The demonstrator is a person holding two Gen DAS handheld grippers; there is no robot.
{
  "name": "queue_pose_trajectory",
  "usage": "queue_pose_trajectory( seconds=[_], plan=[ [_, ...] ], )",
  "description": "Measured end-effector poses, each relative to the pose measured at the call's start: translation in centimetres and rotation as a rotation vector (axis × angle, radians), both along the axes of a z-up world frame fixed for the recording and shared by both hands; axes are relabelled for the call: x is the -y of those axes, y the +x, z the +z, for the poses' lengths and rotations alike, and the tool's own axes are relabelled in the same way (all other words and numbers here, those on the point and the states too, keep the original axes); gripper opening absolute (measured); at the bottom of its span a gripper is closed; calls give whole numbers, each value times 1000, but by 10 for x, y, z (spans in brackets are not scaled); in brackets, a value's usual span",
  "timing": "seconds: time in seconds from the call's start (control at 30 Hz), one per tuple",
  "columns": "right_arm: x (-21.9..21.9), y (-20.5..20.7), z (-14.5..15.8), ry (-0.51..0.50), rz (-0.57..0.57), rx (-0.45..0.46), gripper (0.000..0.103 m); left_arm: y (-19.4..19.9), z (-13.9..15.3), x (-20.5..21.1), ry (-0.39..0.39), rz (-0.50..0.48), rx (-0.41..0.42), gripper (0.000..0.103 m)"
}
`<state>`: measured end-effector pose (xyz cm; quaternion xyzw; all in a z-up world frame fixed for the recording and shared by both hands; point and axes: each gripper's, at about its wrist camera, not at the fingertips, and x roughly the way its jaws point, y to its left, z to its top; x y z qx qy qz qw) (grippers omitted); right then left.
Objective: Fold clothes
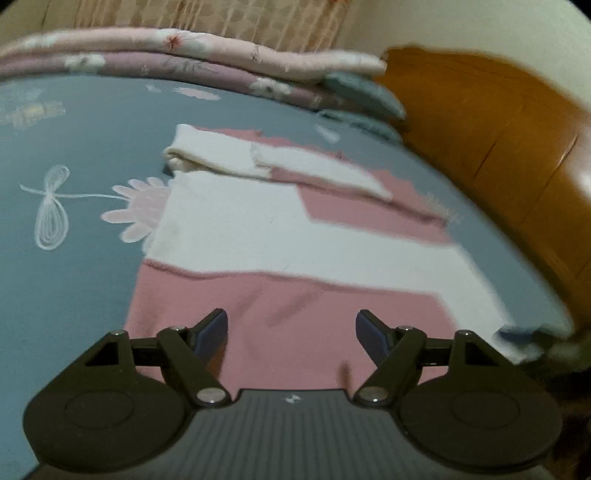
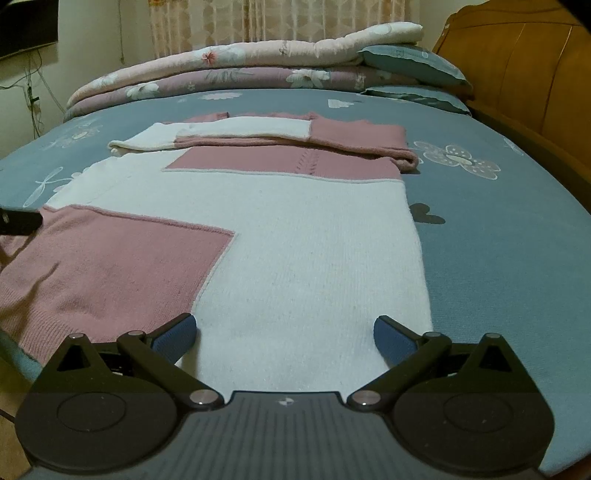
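A pink and white knitted sweater (image 2: 295, 236) lies flat on the bed, its sleeves folded across the far end (image 2: 288, 136). In the left wrist view the same sweater (image 1: 280, 229) is blurred. My left gripper (image 1: 291, 332) hovers open over the pink hem area, nothing between its fingers. My right gripper (image 2: 285, 334) stands open wide over the white near part of the sweater, with its pads apart from the cloth. A dark tip of the left gripper (image 2: 20, 221) shows at the left edge of the right wrist view.
The bed has a blue-grey sheet with flower prints (image 2: 498, 229). Folded quilts (image 2: 236, 70) and two pillows (image 2: 413, 62) lie at the far side. A wooden headboard (image 2: 524, 74) stands at the right. A curtain (image 2: 280, 22) hangs behind.
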<state>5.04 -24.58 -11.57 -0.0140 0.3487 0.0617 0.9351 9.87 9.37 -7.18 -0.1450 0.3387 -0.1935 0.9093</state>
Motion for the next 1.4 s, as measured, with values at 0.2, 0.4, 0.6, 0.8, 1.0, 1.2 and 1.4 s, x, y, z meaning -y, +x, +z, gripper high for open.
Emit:
queue_pose_trajectory(
  seconds=[0.2, 0.4, 0.6, 0.8, 1.0, 1.2, 1.4],
  plan=[
    [1, -3, -2, 2, 3, 18, 103, -2, -13, -37, -32, 166, -54, 78],
    [1, -2, 1, 4, 7, 14, 103, -15, 4, -42, -5, 188, -35, 78],
    [14, -13, 16, 38, -4, 33, 103, -26, 12, 26, 170, -65, 63, 78],
    [27, -23, 21, 0, -55, 48, 103, -45, 7, 103, 368, -349, 175, 80],
    [40, -35, 21, -15, -80, 60, 103, -54, 5, 127, 389, -449, 197, 80],
    [47, -40, 18, 10, -95, 60, 103, -44, -3, 123, 421, -354, 139, 80],
    [49, -42, 16, 21, -90, 61, 103, -55, -3, 123, 392, -442, 145, 80]
  ],
)
